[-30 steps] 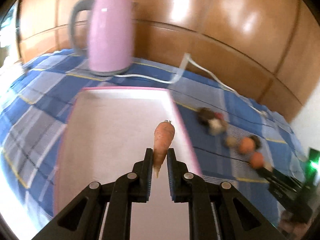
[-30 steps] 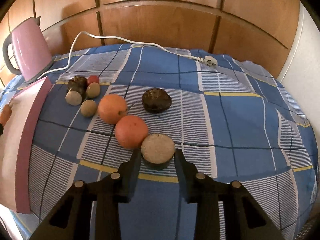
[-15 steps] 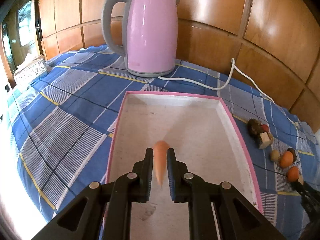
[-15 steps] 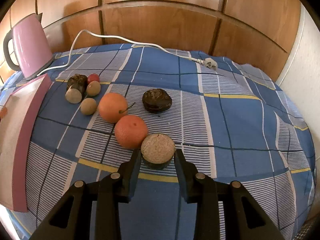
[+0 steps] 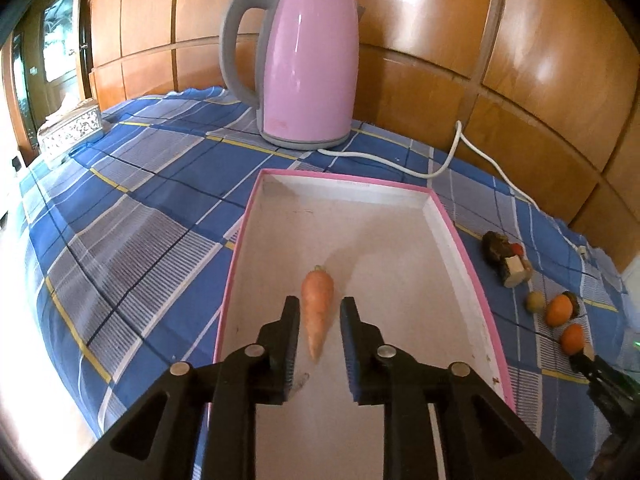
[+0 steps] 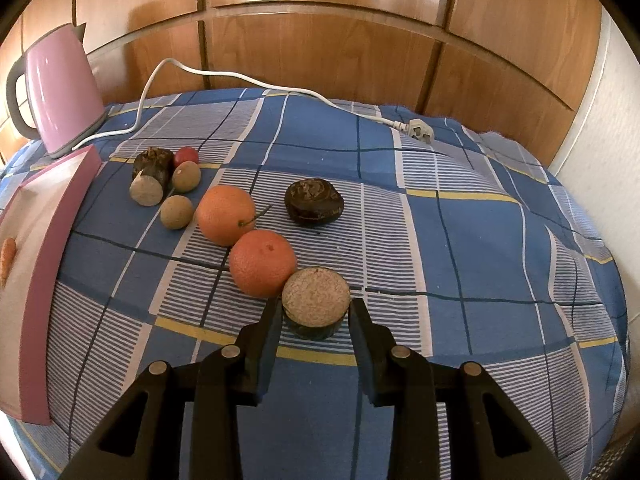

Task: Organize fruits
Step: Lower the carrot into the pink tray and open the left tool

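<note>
The left gripper (image 5: 319, 316) is held over the pink-rimmed tray (image 5: 460, 240) with its fingers (image 5: 289, 332) parted and released. The carrot (image 5: 317, 307) is laid flat on the tray floor between the fingertips, clear of both pads. Its long axis runs along the fingers, with the tapered tip toward the camera and the stem end pointing away, toward the pink kettle (image 5: 308, 68).

The right gripper (image 6: 314, 318) is set low over the table (image 6: 480, 240), fingers (image 6: 267, 332) spread around a cut brown fruit half (image 6: 316, 304); contact cannot be told. An orange (image 6: 262, 262) touches that half. Beyond it are seen a second orange (image 6: 225, 214) and a dark fruit (image 6: 314, 202).
</note>
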